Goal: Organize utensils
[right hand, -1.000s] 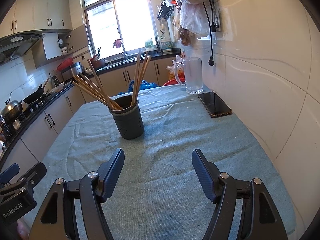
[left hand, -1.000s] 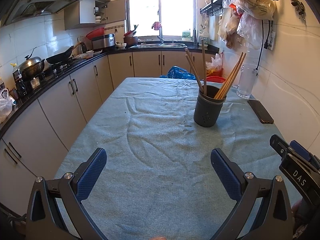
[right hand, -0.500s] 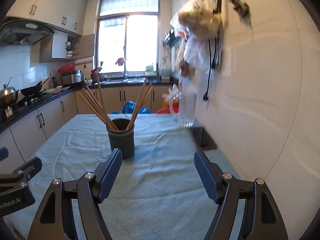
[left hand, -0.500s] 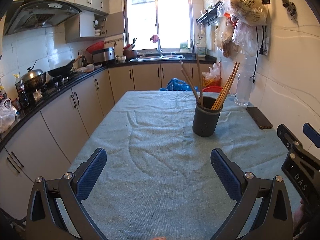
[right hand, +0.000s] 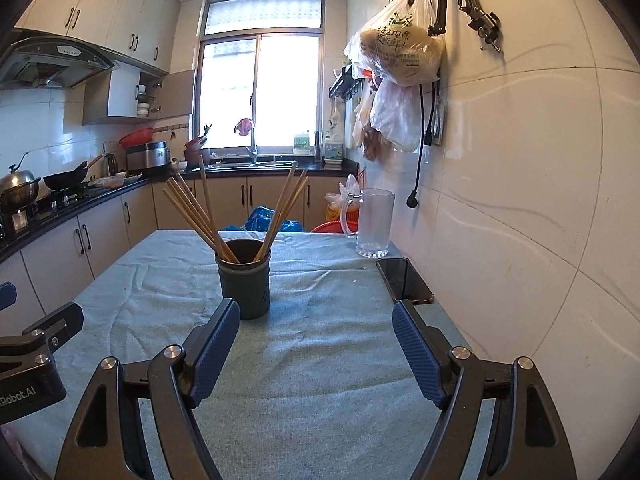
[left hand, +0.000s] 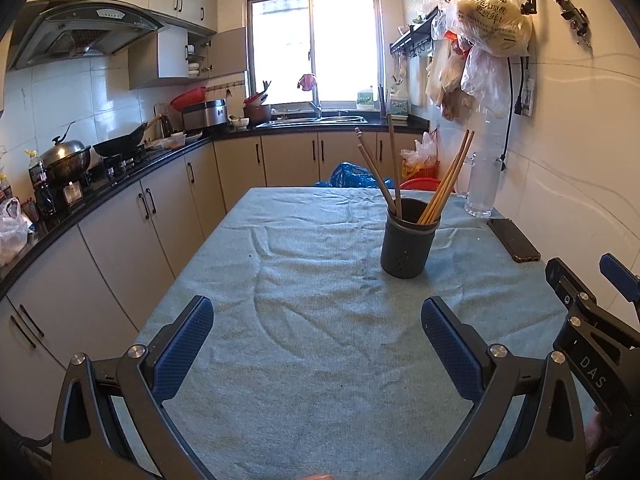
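A dark grey utensil holder [left hand: 409, 238] stands upright on the table's teal cloth [left hand: 304, 280], right of centre; it also shows in the right wrist view [right hand: 245, 280]. Several wooden chopsticks [left hand: 446, 178] lean out of it, also seen in the right wrist view [right hand: 192, 212]. My left gripper [left hand: 318, 328] is open and empty, held over the near part of the cloth. My right gripper [right hand: 316, 328] is open and empty, just short of the holder, which stands ahead of its left finger [right hand: 214, 344].
A black phone [right hand: 404, 280] lies near the right wall, with a frosted glass mug [right hand: 374, 222] behind it. Plastic bags [right hand: 400, 56] hang on the wall. Kitchen counter with wok and pots [left hand: 72, 156] runs along the left. Blue bag [left hand: 352, 176] beyond the table.
Both cameras have tilted up and levelled out, so more wall and window show. The holder and chopsticks have not moved. Both grippers stay open.
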### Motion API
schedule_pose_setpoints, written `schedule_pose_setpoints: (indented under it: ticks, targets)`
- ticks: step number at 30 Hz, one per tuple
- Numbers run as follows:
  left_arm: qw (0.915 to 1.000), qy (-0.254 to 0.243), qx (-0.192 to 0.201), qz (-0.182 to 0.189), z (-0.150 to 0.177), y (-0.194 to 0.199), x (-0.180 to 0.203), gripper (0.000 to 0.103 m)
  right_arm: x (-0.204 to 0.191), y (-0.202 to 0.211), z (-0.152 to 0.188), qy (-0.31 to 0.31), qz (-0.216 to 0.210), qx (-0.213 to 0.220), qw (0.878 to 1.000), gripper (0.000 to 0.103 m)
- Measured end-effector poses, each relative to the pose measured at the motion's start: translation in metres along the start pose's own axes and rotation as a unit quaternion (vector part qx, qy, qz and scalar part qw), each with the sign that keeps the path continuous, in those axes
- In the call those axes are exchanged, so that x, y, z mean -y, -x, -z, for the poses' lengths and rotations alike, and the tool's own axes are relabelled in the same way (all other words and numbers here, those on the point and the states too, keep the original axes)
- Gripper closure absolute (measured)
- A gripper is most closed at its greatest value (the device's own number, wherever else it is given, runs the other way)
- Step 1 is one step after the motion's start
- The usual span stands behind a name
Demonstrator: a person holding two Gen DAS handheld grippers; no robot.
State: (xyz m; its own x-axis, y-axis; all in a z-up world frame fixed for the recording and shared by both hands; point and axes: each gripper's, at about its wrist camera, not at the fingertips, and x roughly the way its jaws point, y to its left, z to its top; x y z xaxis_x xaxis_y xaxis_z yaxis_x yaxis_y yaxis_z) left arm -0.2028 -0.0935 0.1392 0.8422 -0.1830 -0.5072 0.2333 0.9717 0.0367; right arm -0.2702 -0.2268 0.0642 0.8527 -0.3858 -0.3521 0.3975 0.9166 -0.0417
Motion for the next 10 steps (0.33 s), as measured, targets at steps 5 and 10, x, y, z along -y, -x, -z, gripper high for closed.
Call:
schedule_pose_setpoints:
  ticks: [5, 10]
  targets:
    - [1.0, 0.001, -0.008, 0.003, 0.002, -0.007, 0.0, 0.0, 0.0, -0.005, 0.0, -0.005, -0.004, -0.008, 1.0, 0.02]
    - [0.9998, 0.002, -0.021, 0.006, 0.004, -0.016, 0.001, 0.0, -0.001, -0.013, 0.005, -0.007, -0.009, -0.021, 1.0, 0.02]
